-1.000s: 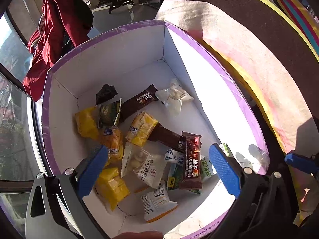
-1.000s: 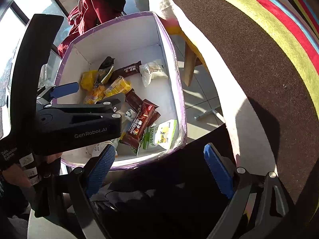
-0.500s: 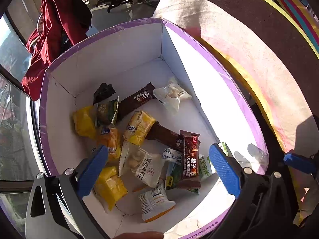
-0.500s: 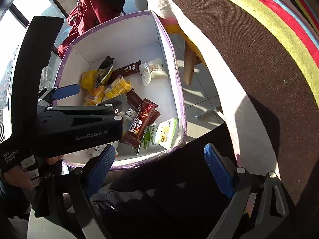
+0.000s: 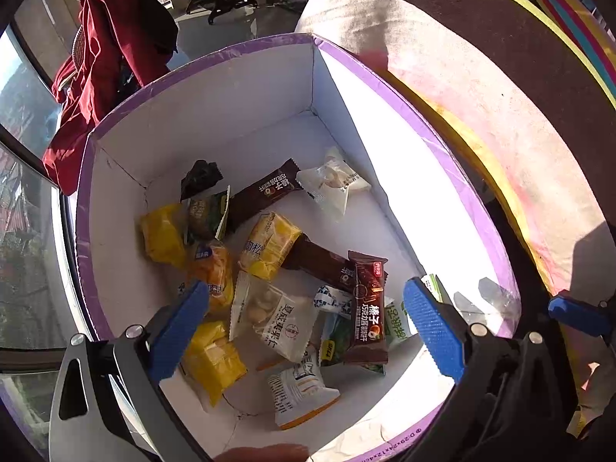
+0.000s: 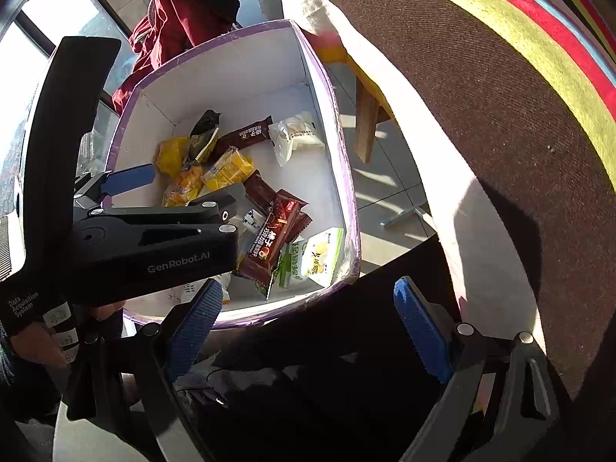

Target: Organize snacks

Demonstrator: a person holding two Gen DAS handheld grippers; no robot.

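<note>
**Snack box by the window, both grippers hanging over it**

Sunlit room with big windows and a tiled floor, plus a wide striped cloth [image 6: 481, 88] in brown, yellow-green and red draped just beside the box. On the far side of the box a dark red garment [image 5: 111, 61] hangs by the glass.

Landmark for everything below is the white box with the purple rim [image 5: 215, 115], open at the top. All the snacks sit loose on its floor:

- long dark brown bar [image 5: 265, 190] toward the far wall, with a white pillow pack [image 5: 333, 184] just beside it, close to the wall next to the striped cloth
- yellow packet [image 5: 271, 244] about mid-box, overlapping a second brown bar
- plain yellow wrapper [image 5: 161, 233] and an orange-yellow pack [image 5: 211, 273] toward the window-side wall
- white nut pouch [image 5: 271, 315] nearer the near wall, another yellow pack [image 5: 211, 360] beside it
- reddish-brown hazelnut bar [image 5: 369, 306] lying on top of the pile, near the near corner on the cloth side
- green-and-white packet [image 6: 321, 256] tucked in that same corner

Left gripper [image 5: 304, 331] hangs above the near half of the box, blue pads spread wide, nothing between them. Right gripper [image 6: 308, 331] sits just outside the near wall, fingers also spread wide and empty.
</note>
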